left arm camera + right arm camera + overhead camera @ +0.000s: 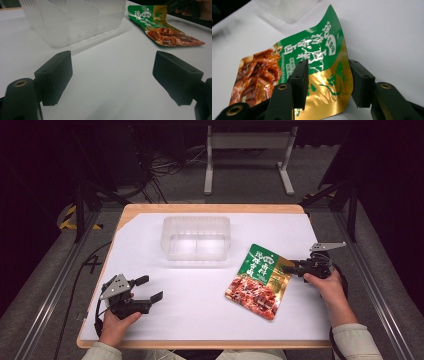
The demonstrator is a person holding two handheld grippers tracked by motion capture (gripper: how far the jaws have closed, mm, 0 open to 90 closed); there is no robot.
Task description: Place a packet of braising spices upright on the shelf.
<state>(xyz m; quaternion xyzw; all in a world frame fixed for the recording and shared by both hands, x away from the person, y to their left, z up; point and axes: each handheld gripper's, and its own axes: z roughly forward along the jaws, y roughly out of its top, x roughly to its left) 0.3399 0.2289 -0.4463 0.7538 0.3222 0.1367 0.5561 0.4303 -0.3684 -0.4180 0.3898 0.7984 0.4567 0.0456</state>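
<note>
Right gripper [328, 82]: our jaws straddle the snack pouch's [312, 62] gold edge, gaps visible, unclamped | left gripper [146, 289]: wide, well apart.

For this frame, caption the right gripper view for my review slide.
Right gripper straddles the gold edge of a green snack pouch, jaws not yet pinching.

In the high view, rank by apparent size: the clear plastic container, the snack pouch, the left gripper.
1. clear plastic container
2. snack pouch, slightly smaller
3. left gripper, smallest, though it sits nearer the camera

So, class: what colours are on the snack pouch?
Pouch: green, gold, red-brown food photo; clearest in the right gripper view.
</note>
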